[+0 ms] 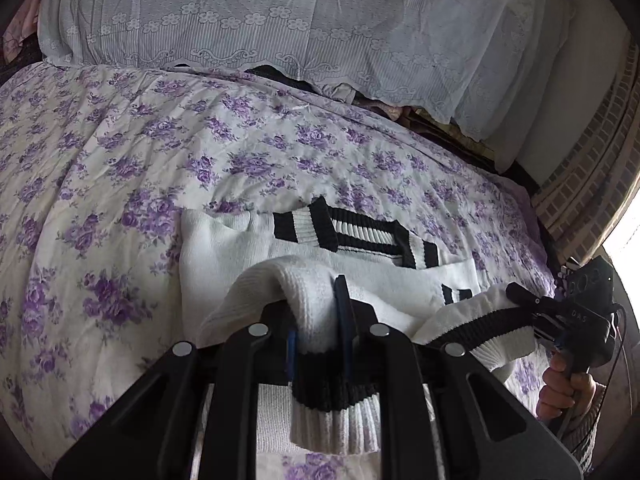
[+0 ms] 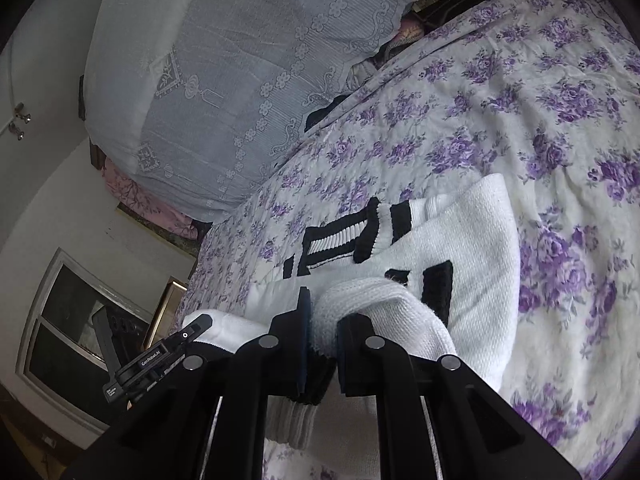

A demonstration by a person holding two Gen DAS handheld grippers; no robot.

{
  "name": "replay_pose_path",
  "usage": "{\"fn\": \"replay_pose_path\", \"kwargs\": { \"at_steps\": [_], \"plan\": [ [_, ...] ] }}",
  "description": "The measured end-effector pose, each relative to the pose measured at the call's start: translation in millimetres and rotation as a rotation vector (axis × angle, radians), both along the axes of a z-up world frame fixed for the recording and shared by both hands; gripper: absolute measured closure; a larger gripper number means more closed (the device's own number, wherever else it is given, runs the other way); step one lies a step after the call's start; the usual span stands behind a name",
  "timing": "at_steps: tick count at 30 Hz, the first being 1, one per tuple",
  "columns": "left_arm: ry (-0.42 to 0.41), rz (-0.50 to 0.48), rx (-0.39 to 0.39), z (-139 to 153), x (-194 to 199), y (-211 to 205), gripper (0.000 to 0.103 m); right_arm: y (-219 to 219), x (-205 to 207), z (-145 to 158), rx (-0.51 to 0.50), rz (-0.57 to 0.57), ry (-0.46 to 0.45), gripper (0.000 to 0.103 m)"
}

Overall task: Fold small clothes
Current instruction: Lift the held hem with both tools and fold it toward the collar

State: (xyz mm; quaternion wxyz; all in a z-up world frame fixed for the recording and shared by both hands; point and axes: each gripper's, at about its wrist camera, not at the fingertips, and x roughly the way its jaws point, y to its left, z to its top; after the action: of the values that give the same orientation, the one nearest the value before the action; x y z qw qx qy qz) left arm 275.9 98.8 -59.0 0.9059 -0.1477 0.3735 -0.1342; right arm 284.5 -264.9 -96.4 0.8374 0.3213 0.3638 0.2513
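Note:
A small white knit sweater (image 1: 224,248) with black-and-white ribbed collar and cuffs lies on the bed; it also shows in the right wrist view (image 2: 480,232). My left gripper (image 1: 316,320) is shut on the sweater's bottom hem, whose black-and-white ribbing hangs between the fingers, lifted above the body. My right gripper (image 2: 322,320) is shut on another part of the same hem, also lifted. In the left wrist view the right gripper (image 1: 520,296) shows at the right, pinching the hem. The left gripper (image 2: 196,326) shows at lower left in the right wrist view.
The bed is covered by a white sheet with purple flowers (image 1: 120,152). A pale lace-covered pillow pile (image 1: 320,20) lies along the far edge. A brick wall (image 1: 592,160) and a bright window are at the right. A window (image 2: 72,320) shows beside the bed.

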Motion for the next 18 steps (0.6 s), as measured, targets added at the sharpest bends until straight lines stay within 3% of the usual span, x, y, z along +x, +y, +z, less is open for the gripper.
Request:
{"fn": "replay_pose_path", "kwargs": {
  "at_steps": [6, 11, 14, 16, 18],
  "plan": [
    [0.039, 0.039, -0.026, -12.4, 51.2, 1.7, 0.087, -10.0, 53.9, -26.6, 0.014, -0.067, 0.056, 0.091],
    [0.165, 0.076, -0.110, -67.1, 89.1, 4.2, 0.083, -26.1, 78.1, -68.1, 0.120, -0.085, 0.133, 0.090],
    [0.150, 0.058, -0.143, -69.8, 86.8, 6.5, 0.079, -30.2, 71.8, -57.1, 0.134, -0.066, 0.088, 0.078],
    [0.111, 0.020, -0.164, -56.7, 80.2, 8.4, 0.065, -27.5, 62.8, -43.9, 0.090, -0.039, 0.049, 0.059],
    [0.083, -0.009, -0.189, -45.3, 70.3, 11.1, 0.054, -24.0, 50.1, -34.0, 0.062, -0.010, 0.031, 0.056]
  ]
}}
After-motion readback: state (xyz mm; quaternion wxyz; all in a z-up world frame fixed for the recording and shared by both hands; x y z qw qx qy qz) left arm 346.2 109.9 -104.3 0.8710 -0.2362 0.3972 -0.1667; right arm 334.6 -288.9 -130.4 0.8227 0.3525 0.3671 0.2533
